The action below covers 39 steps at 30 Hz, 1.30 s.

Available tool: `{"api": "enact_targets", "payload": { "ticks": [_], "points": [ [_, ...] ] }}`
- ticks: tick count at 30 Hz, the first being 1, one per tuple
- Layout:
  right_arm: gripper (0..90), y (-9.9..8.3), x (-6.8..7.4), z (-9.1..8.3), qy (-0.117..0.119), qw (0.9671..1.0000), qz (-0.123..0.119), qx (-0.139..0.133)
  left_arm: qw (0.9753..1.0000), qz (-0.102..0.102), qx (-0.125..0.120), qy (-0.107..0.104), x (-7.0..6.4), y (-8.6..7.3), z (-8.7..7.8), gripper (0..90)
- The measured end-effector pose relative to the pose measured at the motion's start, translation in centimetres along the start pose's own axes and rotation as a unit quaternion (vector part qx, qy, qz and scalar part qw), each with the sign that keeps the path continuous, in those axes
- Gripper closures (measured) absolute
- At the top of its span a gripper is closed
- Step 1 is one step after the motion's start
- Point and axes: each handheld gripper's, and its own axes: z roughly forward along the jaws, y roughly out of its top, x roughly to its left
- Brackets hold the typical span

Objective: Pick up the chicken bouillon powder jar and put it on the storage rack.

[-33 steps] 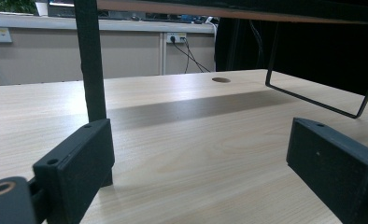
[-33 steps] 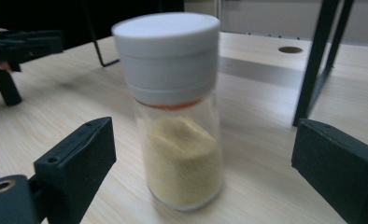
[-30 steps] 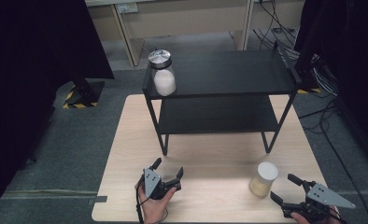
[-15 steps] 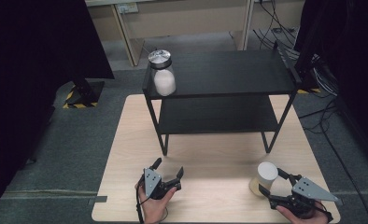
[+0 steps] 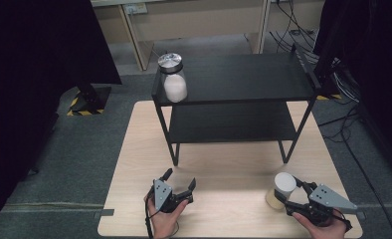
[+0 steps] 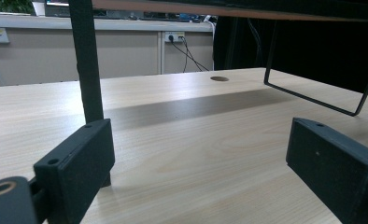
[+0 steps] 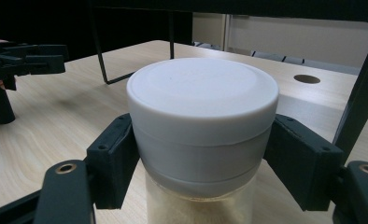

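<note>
The left gripper (image 5: 180, 180) rests low over the near left part of the wooden surface (image 5: 234, 164), held in the person's left hand (image 5: 163, 221), with its jaws spread wide and nothing between them; in the left gripper view the jaws frame bare wood, and the near left leg (image 6: 88, 60) of the black shelf unit (image 5: 239, 79) stands just behind the left jaw. The shelf unit occupies the middle and far part of the surface, and a glass jar with a metal lid (image 5: 172, 77), holding white contents, stands upright at the left end of its top shelf. To the right, a white-lidded jar (image 5: 282, 189) with pale granular contents stands upright on the surface near its front right corner, in front of the shelf unit's right leg. The right gripper (image 5: 292, 191) is positioned around this jar: in the right gripper view both jaws lie against opposite sides of the white lid (image 7: 202, 114), pinching it.
</note>
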Motion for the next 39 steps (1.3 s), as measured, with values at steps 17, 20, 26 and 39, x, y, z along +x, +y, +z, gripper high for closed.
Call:
{"api": "enact_targets", "payload": {
  "ticks": [17,20,26,39],
  "points": [
    [34.2,0.1,1.5,0.4,-0.023,0.9997,0.009,-0.001,1.0000,0.005,0.000,-0.002,0.0,0.0,0.0,7.5],
    [34.2,0.1,1.8,0.5,-0.031,0.9994,0.014,-0.002,1.0000,0.003,0.000,-0.002,0.0,0.0,0.0,7.5],
    [34.2,0.2,1.9,0.5,-0.038,0.9989,0.026,-0.006,1.0000,0.001,0.000,-0.002,0.0,0.0,0.1,7.6],
    [34.3,2.6,3.0,-0.6,-0.066,0.9940,0.028,-0.082,1.0000,0.000,-0.001,-0.001,0.1,0.0,0.0,7.7]
  ]
}}
